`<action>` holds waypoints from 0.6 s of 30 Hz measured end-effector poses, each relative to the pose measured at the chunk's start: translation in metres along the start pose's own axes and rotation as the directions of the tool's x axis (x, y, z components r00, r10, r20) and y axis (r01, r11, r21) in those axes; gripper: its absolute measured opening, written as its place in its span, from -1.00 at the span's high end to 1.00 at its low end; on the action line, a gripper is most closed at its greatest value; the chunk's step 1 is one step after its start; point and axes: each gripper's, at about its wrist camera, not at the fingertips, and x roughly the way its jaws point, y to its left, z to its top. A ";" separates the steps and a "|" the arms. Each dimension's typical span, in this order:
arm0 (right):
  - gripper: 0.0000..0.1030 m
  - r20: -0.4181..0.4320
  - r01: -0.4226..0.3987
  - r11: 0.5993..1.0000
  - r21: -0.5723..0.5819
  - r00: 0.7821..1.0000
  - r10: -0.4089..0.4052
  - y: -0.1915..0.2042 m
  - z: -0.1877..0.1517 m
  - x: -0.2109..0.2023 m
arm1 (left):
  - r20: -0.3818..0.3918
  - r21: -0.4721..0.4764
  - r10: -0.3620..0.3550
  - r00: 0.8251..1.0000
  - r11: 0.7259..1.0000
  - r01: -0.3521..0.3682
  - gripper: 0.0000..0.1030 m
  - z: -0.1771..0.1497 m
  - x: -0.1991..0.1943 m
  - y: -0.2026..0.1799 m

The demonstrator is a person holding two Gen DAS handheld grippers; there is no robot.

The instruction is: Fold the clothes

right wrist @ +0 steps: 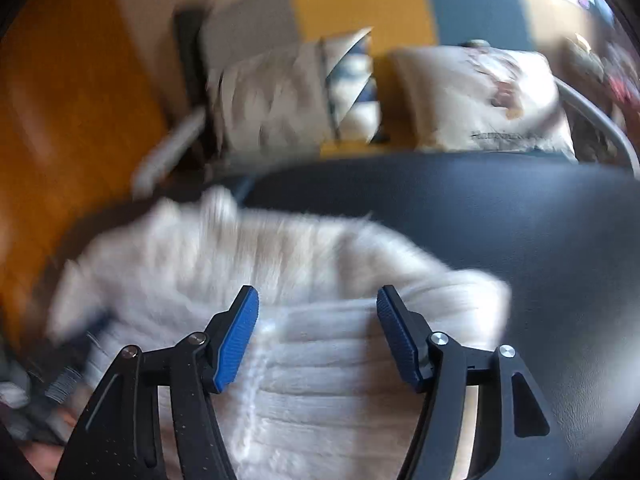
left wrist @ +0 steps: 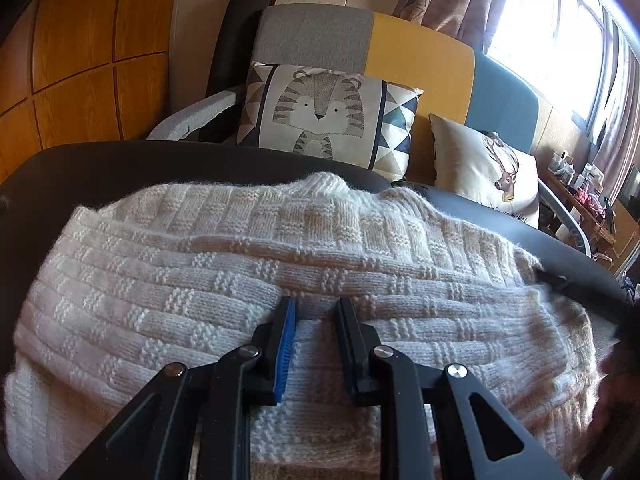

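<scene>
Cream knit sweater [left wrist: 256, 264] lay folded across dark table [left wrist: 120, 164], centre frame. Left gripper [left wrist: 312, 308] pinched a raised fold. Right gripper [right wrist: 318, 300] spread wide, nothing between pads. Looked soft, bulky, stretchy; best grabbed at doubled edge.

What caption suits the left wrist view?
Left gripper on a white knit sweater spread over a black table, cushions behind.

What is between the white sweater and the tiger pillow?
Only bare black table lies between the sweater and the tiger pillow, then the table's far edge. The left wrist view shows it clearly.
</scene>
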 end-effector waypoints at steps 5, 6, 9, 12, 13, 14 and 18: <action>0.15 -0.034 -0.026 0.994 0.104 0.999 0.029 -0.033 0.013 -0.013 | 0.003 -0.008 -0.006 1.000 1.000 0.006 0.60 -0.001 0.000 0.000; 0.41 -0.060 -0.025 0.997 0.077 0.998 0.030 -0.029 0.013 -0.009 | 0.003 -0.009 -0.007 1.000 1.000 0.007 0.60 -0.001 0.000 0.000; 0.55 -0.109 -0.066 0.997 0.027 0.992 0.069 -0.013 0.007 0.007 | 0.004 -0.015 -0.014 1.000 1.000 0.014 0.60 -0.001 0.000 0.001; 0.55 -0.155 -0.081 0.997 0.002 0.985 0.080 -0.001 0.003 0.029 | 0.005 -0.026 -0.026 1.000 0.999 0.026 0.60 -0.001 0.000 0.002; 0.55 -0.170 -0.068 0.998 -0.007 0.983 0.066 0.001 0.002 0.037 | 0.005 -0.028 -0.028 1.000 0.999 0.028 0.60 -0.001 0.000 0.003; 0.55 -0.181 -0.046 0.999 -0.017 0.983 0.043 0.000 0.002 0.045 | 0.006 -0.030 -0.031 1.000 0.999 0.031 0.60 -0.001 0.000 0.003; 0.82 -0.165 0.074 0.997 -0.015 0.983 -0.075 -0.020 0.004 0.061 | 0.008 -0.035 -0.037 0.999 0.999 0.038 0.60 -0.001 0.001 0.004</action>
